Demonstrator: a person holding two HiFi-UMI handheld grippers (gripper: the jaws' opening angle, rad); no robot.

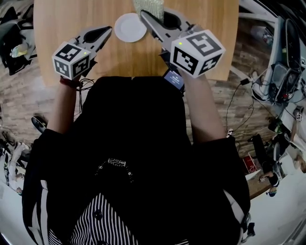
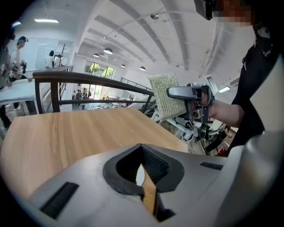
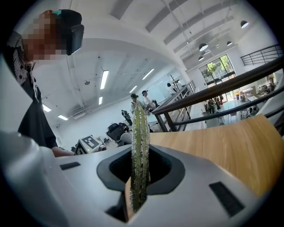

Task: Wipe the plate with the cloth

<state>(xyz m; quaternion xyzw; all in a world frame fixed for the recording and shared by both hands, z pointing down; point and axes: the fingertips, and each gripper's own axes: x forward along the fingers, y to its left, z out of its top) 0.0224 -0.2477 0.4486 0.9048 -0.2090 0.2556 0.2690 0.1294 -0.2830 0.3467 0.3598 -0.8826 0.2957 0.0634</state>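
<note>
The right gripper (image 1: 145, 15) is clenched on the cloth (image 3: 140, 146). In the right gripper view the green, nubbly sheet stands edge-on between the jaws, its long side running up and away from them. The left gripper view shows that same sheet hanging flat and upright in the air, clear of the table (image 1: 71, 19).

The left gripper (image 1: 106, 31) has its jaws drawn together on nothing, with only a thin slit between them.

From the head view, the white plate (image 1: 130, 27) lies between the two grippers, flat on the wood and well back from the table's near edge. It sits just to the left of the right gripper's tips and slightly toward the person. The left gripper's tips point at its left rim from just beside it.

The coming move likely turns on this: the cloth is held beside and above the plate's right rim, so it has to come down and leftward. The plate is round, so no approach direction is favoured.

Count — one plate, one cloth, two grippers.
</note>
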